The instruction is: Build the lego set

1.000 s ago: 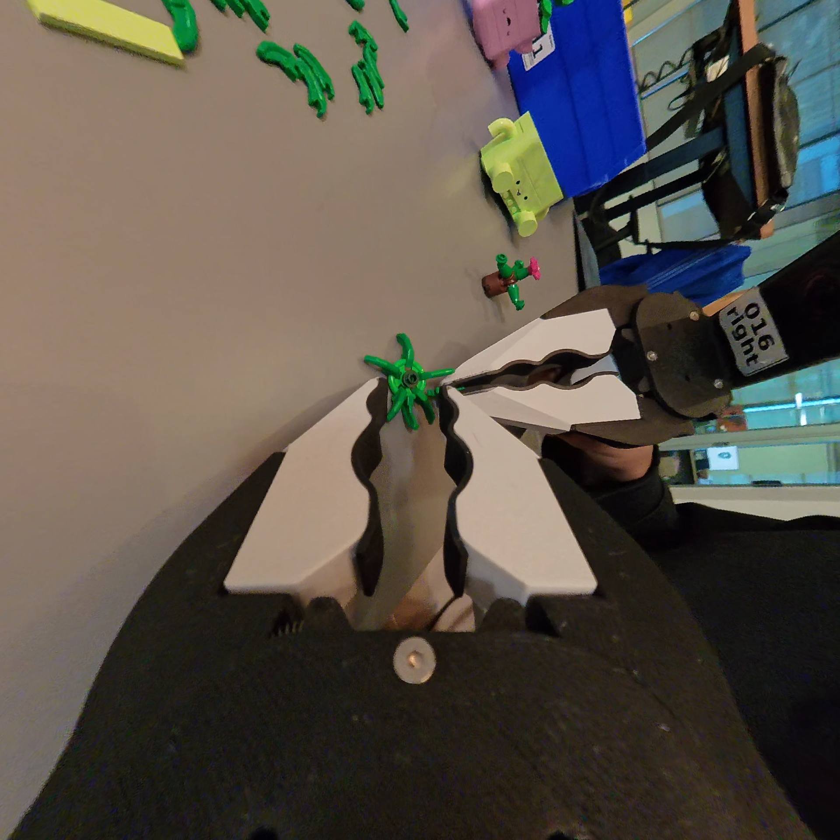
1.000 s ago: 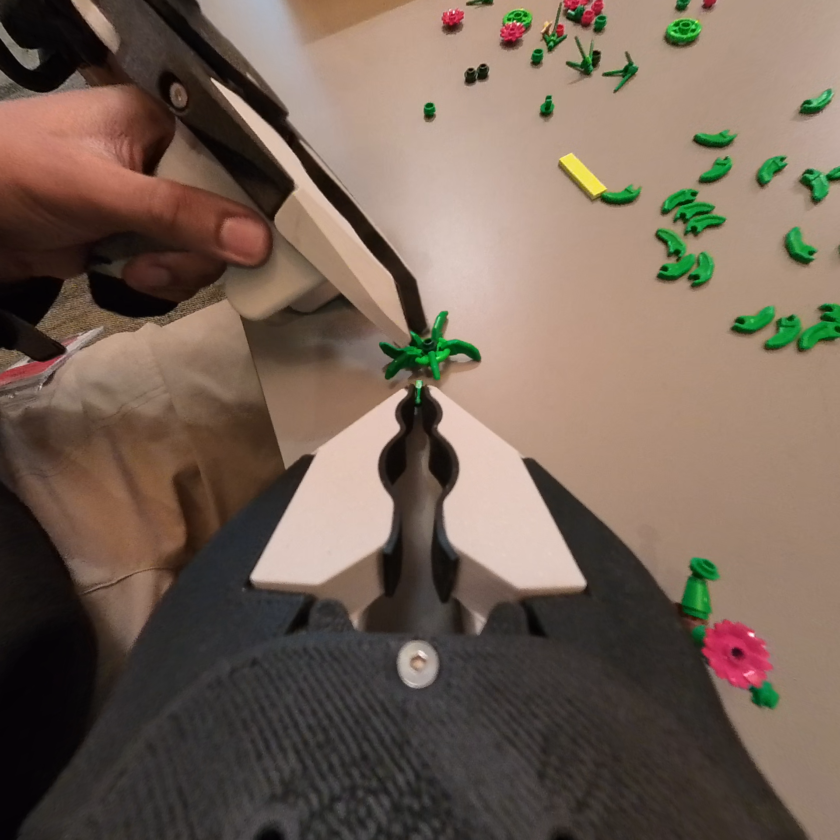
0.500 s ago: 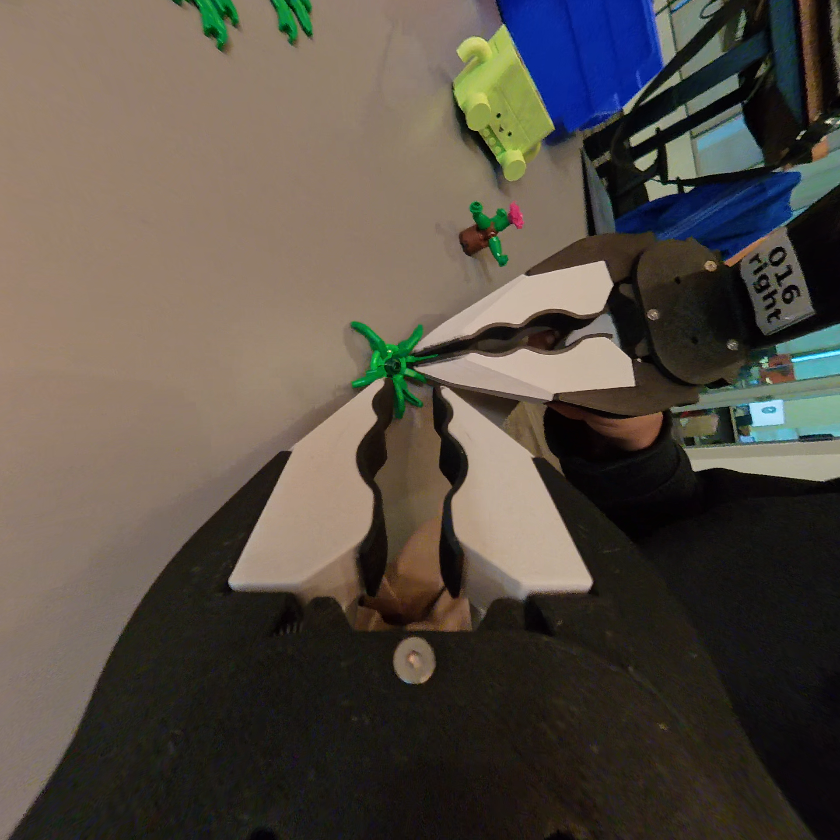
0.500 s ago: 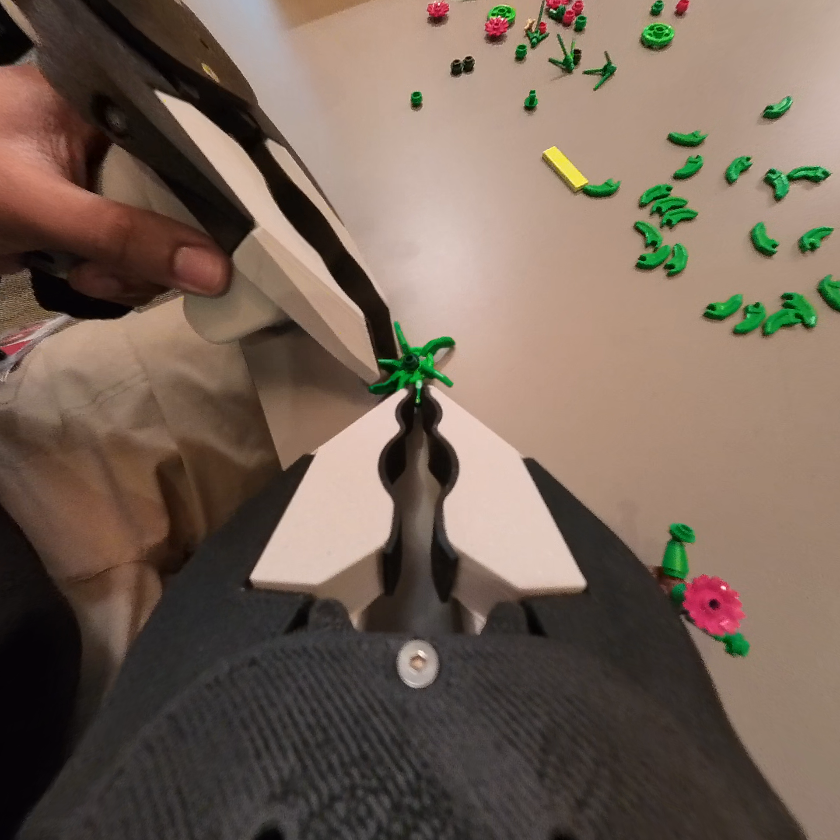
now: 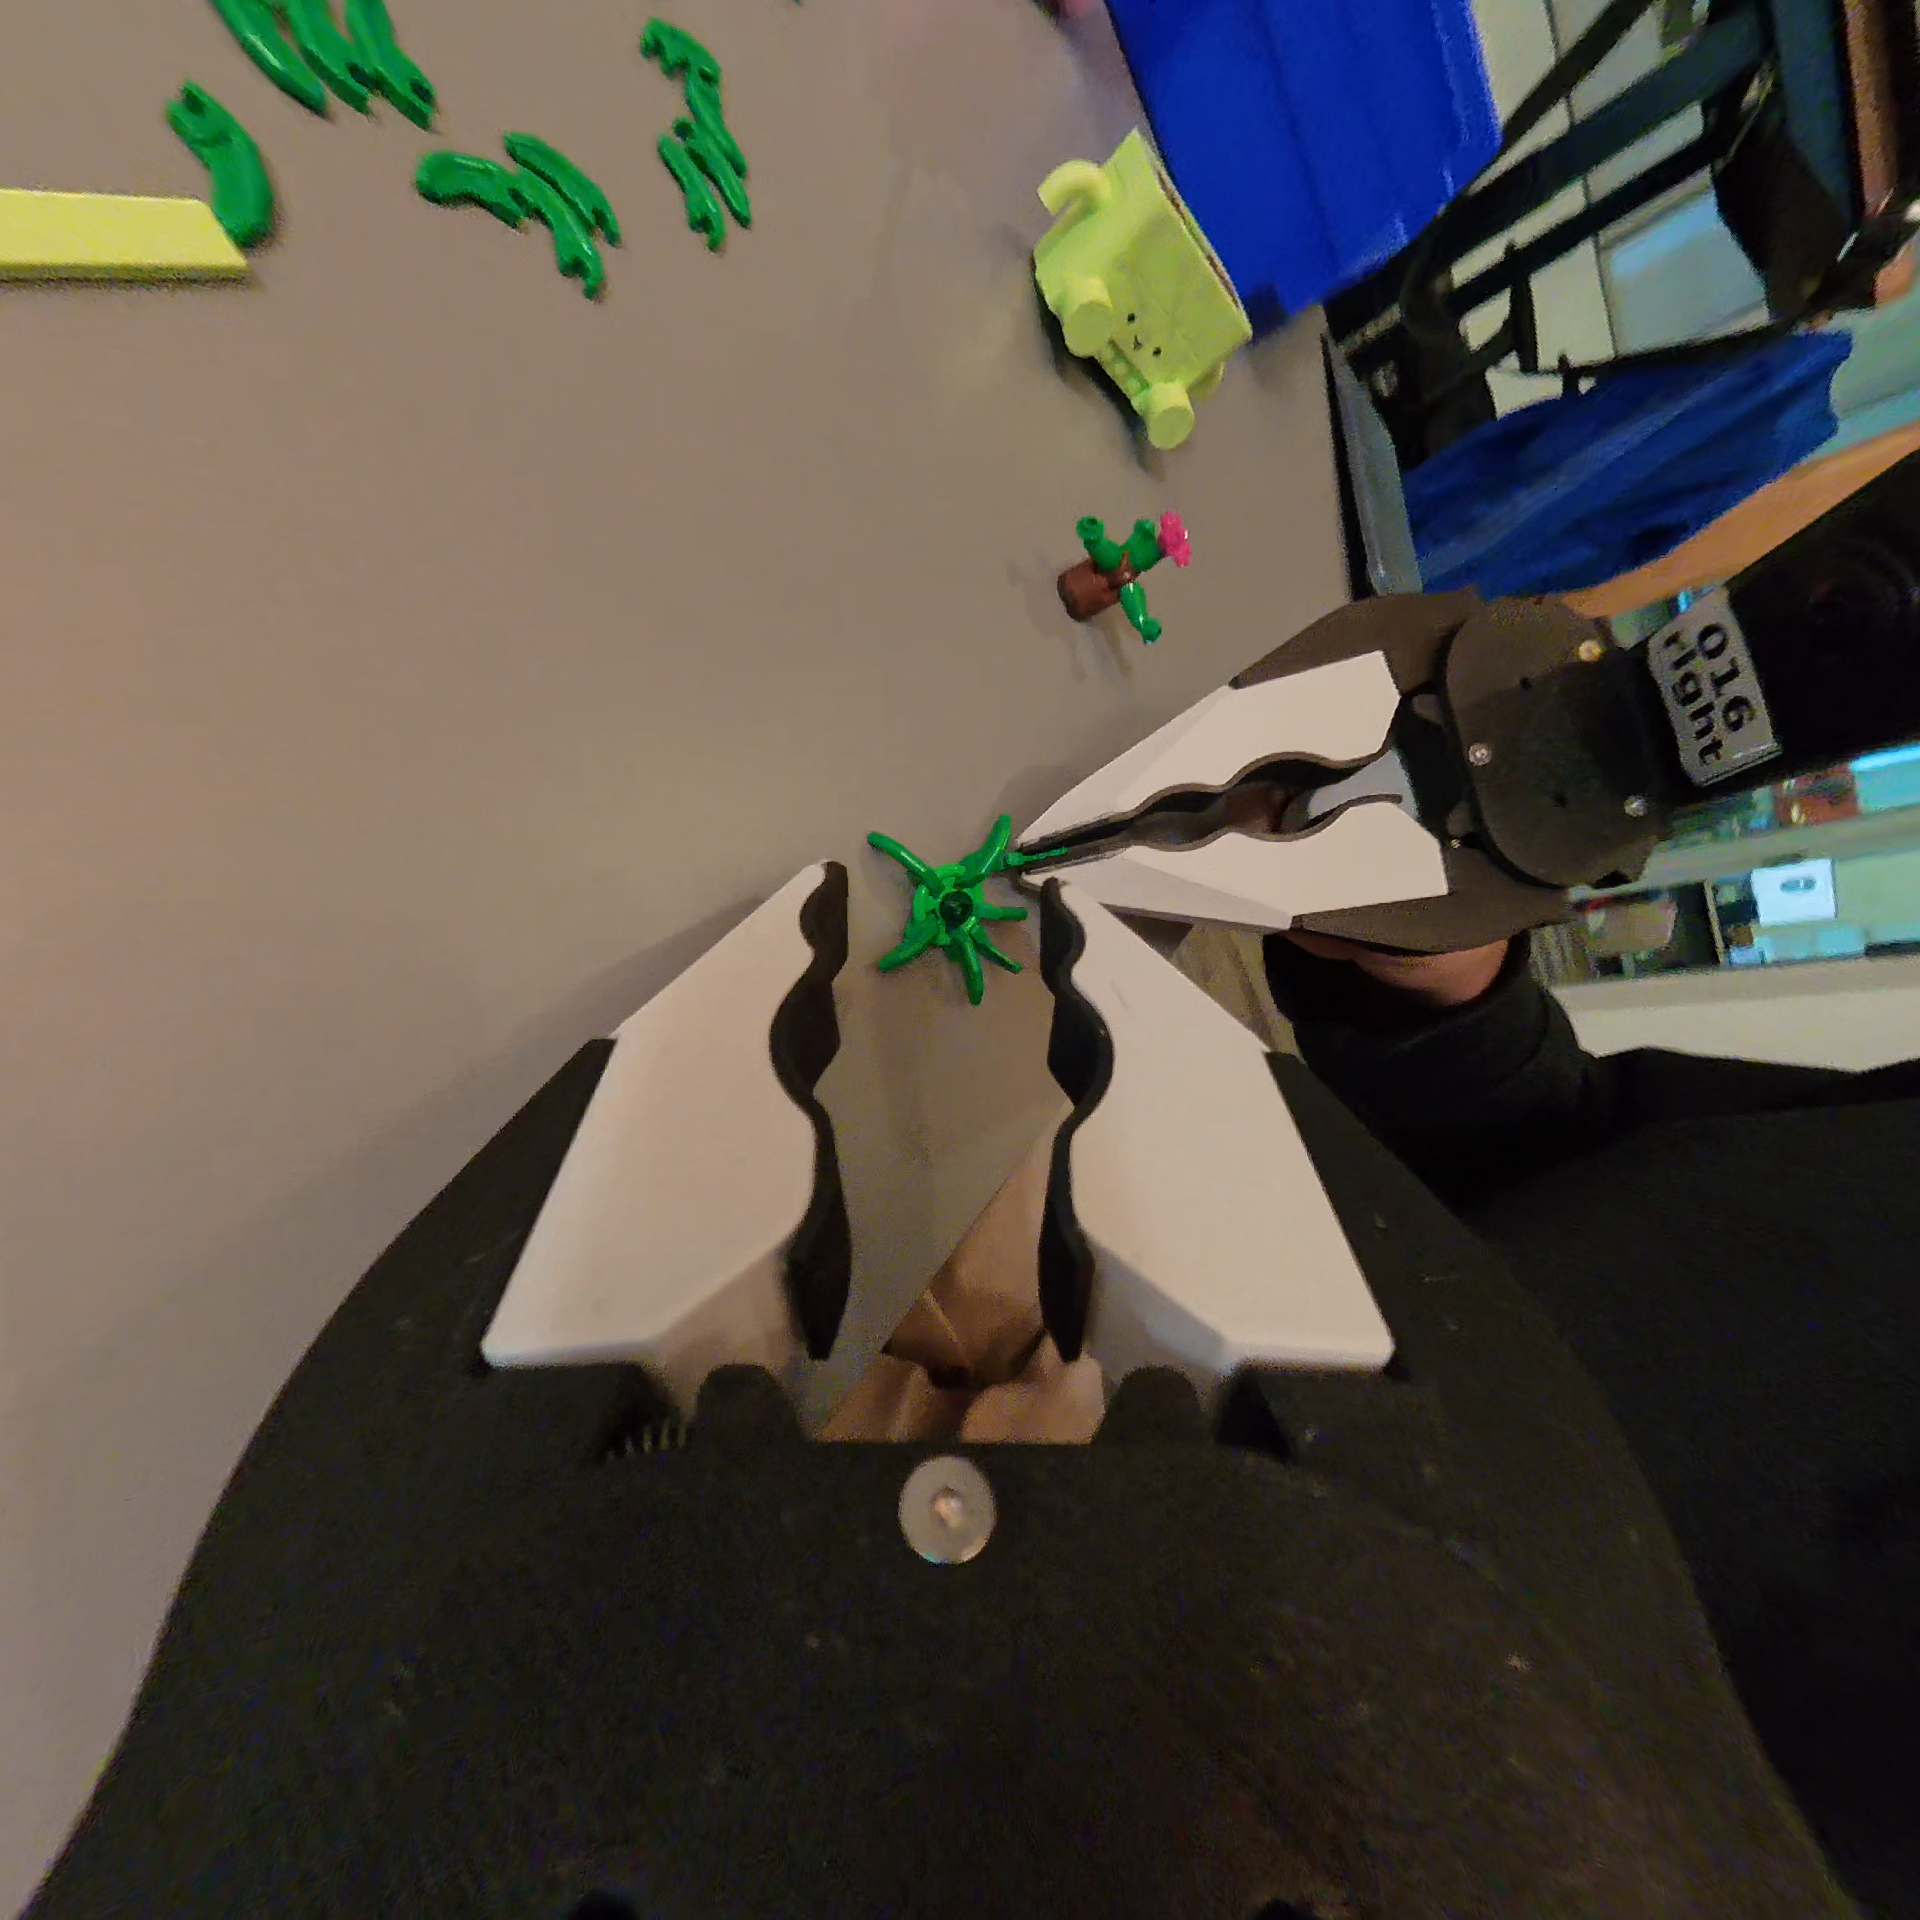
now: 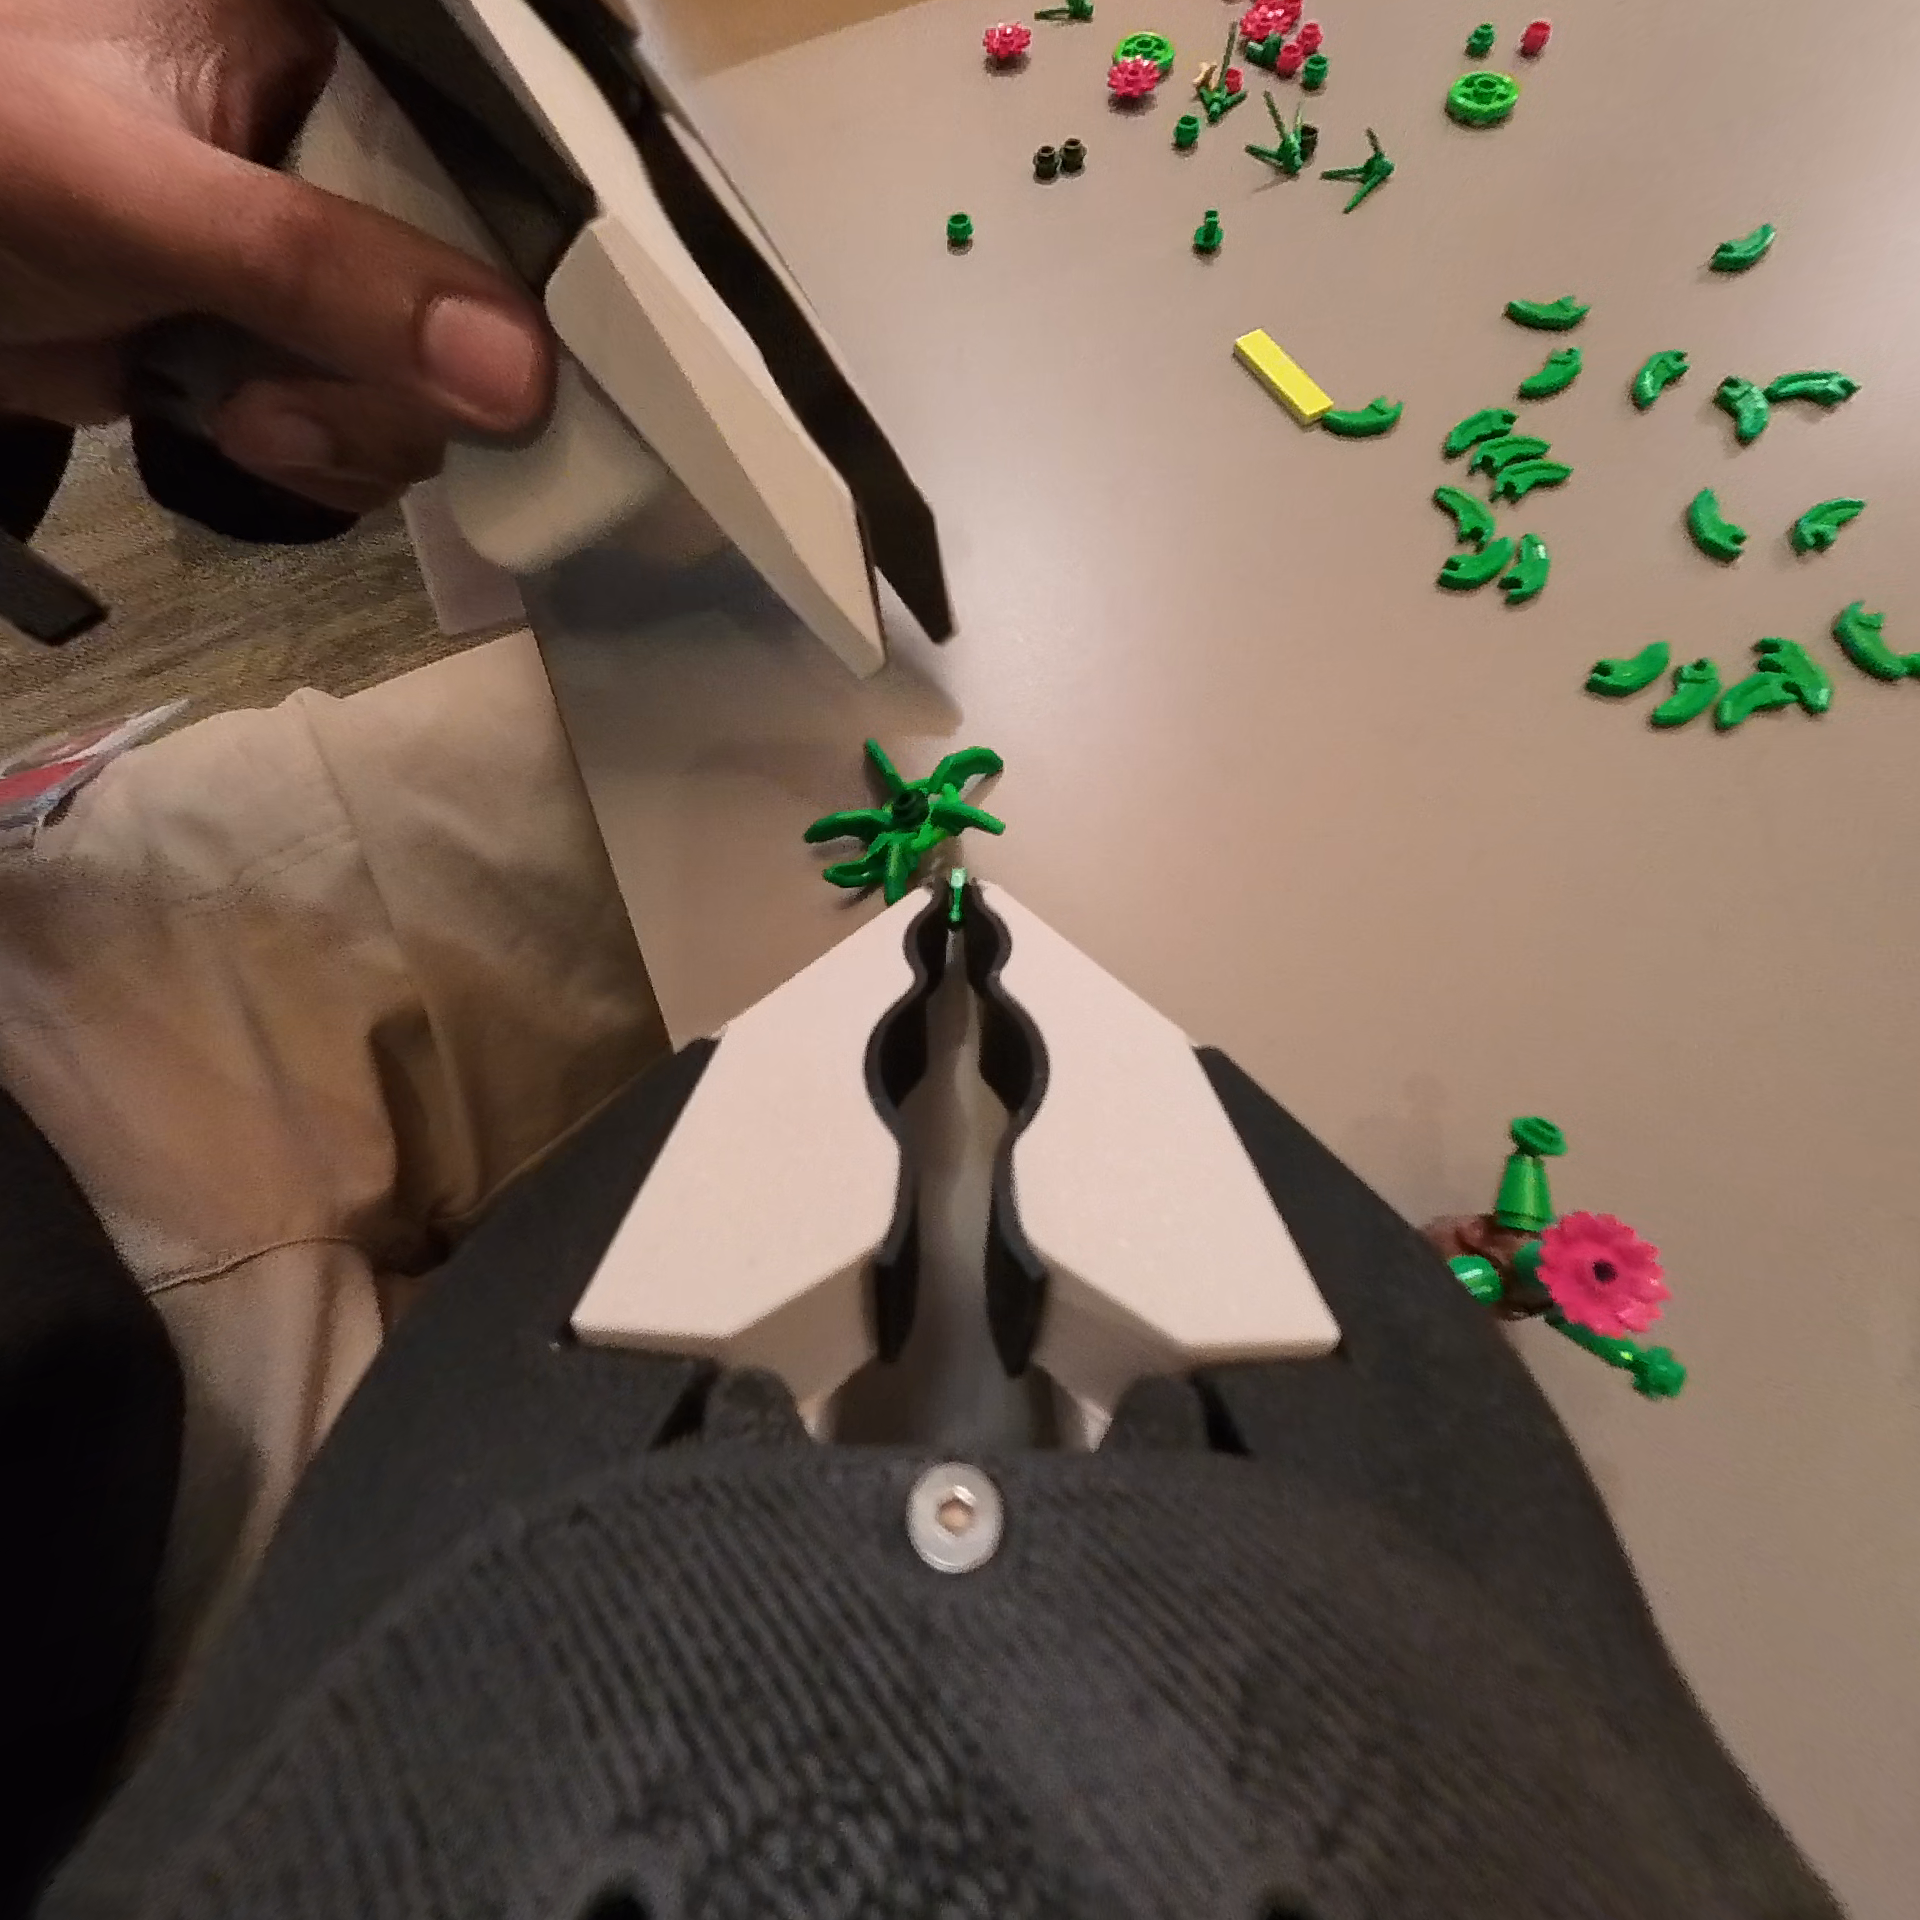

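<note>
A green spiky leaf cluster (image 5: 951,914) lies on the grey table (image 5: 520,623) near its edge. My left gripper (image 5: 945,883) is open and empty, one fingertip on each side of the cluster without touching it. My right gripper (image 6: 956,896) is shut on a thin green stem piece (image 6: 956,885), whose tip reaches the leaf cluster (image 6: 909,821). I cannot tell if they are joined. The right gripper also shows in the left wrist view (image 5: 1023,857), coming in from the right. The left gripper (image 6: 904,644) hangs above and behind the cluster in the right wrist view.
A small build with a brown base and pink flower (image 6: 1595,1273) lies to the right (image 5: 1127,571). Loose green curved leaves (image 6: 1496,468) and a yellow tile (image 6: 1283,376) lie farther out. Red flowers and small green parts (image 6: 1226,62) are at the back. A lime block figure (image 5: 1143,291) stands by a blue bin (image 5: 1299,135). Across from one pair of fingers to the other is roughly 4 cm. Between my left fingertips and the yellow tile (image 6: 1283,376) there is roughly 12 cm. The left camera catches it too, in the left wrist view (image 5: 95,236).
My left gripper has opened wider and drawn back from the leaf cluster, which it touched half a second ago. My right gripper stays shut on the stem at the cluster.
</note>
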`<state>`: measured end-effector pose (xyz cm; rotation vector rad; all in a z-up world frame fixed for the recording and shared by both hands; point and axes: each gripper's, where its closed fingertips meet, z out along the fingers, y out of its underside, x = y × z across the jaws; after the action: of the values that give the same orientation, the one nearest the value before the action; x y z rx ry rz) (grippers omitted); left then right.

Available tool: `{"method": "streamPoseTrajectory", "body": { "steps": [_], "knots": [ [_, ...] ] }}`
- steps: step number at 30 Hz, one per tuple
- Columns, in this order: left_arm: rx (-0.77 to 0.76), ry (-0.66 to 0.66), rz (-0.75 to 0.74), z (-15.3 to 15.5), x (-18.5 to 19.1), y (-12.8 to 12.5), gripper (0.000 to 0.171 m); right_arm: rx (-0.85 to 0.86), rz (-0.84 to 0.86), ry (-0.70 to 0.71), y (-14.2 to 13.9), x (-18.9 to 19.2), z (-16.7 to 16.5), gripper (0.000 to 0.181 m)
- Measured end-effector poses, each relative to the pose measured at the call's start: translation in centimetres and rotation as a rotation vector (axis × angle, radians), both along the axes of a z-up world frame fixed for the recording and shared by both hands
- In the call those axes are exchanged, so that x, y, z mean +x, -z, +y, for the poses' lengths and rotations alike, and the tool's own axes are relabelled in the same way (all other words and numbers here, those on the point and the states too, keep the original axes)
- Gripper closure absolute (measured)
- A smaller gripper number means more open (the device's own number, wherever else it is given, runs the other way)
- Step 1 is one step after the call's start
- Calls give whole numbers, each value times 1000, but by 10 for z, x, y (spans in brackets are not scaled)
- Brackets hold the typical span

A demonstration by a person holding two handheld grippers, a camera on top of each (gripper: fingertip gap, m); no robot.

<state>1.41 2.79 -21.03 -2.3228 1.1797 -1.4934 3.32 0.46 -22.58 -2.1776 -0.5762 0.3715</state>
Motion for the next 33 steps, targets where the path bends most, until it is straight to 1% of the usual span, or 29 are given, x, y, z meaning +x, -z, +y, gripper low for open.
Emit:
{"method": "streamPoseTrajectory", "body": {
  "steps": [3,7,10,12,14,20,23,28,33],
  "knots": [
    [51,64,67,-7,2,12,134,3,-12,-5,1,-1,-1,180],
    [88,99,77,-16,7,14,139,4,-2,-6,0,-1,-1,180],
    [78,131,78,-24,10,16,144,3,0,-8,0,-1,-2,180],
    [98,139,95,-27,10,19,153,3,-4,-13,0,-2,-2,180],
    [125,135,102,-28,10,21,161,2,-3,-14,0,-2,-2,180],
    [116,99,74,-26,10,20,161,-8,-4,2,2,2,-3,180],
    [110,72,42,-22,9,14,161,-20,-40,24,6,9,-5,180],
    [129,22,-6,-11,6,4,161,-21,-31,26,6,10,-5,180],
    [160,7,-69,-8,6,-9,161,-20,-39,26,7,10,-5,180]
  ]
}}
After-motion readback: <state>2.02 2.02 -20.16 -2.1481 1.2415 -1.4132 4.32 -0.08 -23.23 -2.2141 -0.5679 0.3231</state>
